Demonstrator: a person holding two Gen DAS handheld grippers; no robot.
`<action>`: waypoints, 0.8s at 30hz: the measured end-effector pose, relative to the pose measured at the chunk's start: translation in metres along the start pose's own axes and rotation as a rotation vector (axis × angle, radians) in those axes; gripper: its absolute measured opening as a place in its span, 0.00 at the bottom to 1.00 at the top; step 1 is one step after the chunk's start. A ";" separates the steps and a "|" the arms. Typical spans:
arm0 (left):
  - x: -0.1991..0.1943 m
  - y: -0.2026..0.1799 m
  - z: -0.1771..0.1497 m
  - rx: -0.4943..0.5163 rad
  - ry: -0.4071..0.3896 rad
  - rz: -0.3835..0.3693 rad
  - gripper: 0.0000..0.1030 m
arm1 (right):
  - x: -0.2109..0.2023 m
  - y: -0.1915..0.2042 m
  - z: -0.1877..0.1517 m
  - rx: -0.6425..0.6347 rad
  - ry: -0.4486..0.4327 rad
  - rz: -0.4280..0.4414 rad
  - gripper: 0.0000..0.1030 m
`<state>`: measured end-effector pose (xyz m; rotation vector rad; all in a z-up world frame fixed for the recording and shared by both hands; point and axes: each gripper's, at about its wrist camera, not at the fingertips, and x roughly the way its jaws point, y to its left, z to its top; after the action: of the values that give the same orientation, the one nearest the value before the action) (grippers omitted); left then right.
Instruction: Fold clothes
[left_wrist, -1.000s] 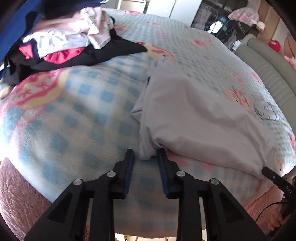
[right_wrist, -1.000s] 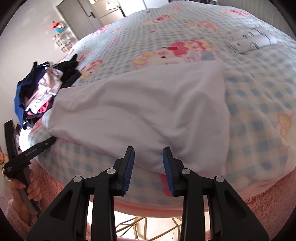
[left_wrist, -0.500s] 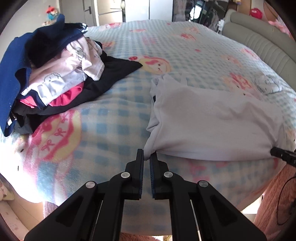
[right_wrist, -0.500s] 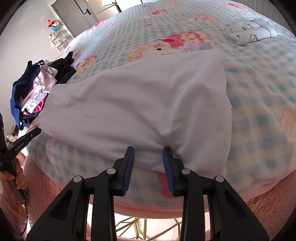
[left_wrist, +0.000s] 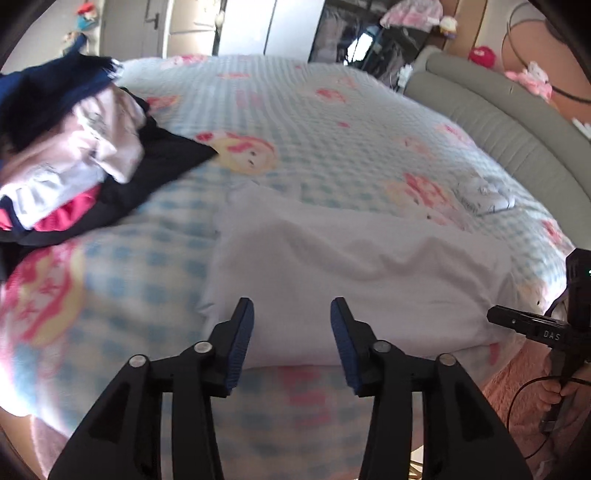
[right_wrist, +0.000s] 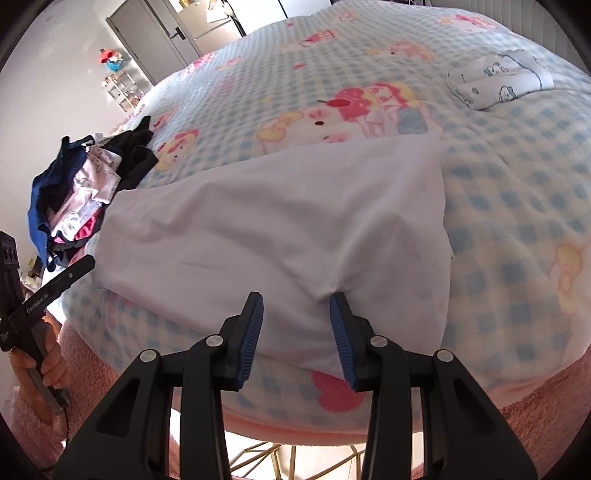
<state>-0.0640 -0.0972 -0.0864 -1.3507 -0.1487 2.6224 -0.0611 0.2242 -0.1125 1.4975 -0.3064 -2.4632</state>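
Checked cartoon blanket (left_wrist: 332, 122) under white garment (left_wrist: 351, 280) (clothes pile (left_wrist: 70, 158) nearby), both tools' jaws opening, ungripping.

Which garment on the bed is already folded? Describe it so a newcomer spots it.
Start from the checked cartoon blanket covering the bed. Beyond the plain white garment spread at the near edge lies a small folded bundle. It alone is white with little blue cartoon prints, far from the messy clothes pile.
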 end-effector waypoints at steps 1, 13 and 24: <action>0.011 -0.003 0.000 0.011 0.040 0.042 0.48 | 0.003 -0.001 0.000 -0.004 0.017 -0.010 0.37; -0.016 -0.011 0.038 -0.016 -0.121 0.046 0.53 | -0.034 -0.015 0.037 -0.065 -0.064 -0.041 0.42; 0.070 -0.075 0.058 0.189 0.038 0.144 0.56 | 0.026 0.019 0.060 -0.213 -0.037 -0.151 0.40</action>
<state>-0.1416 -0.0090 -0.0954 -1.3915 0.2050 2.6438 -0.1241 0.2011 -0.1019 1.4343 0.0648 -2.5462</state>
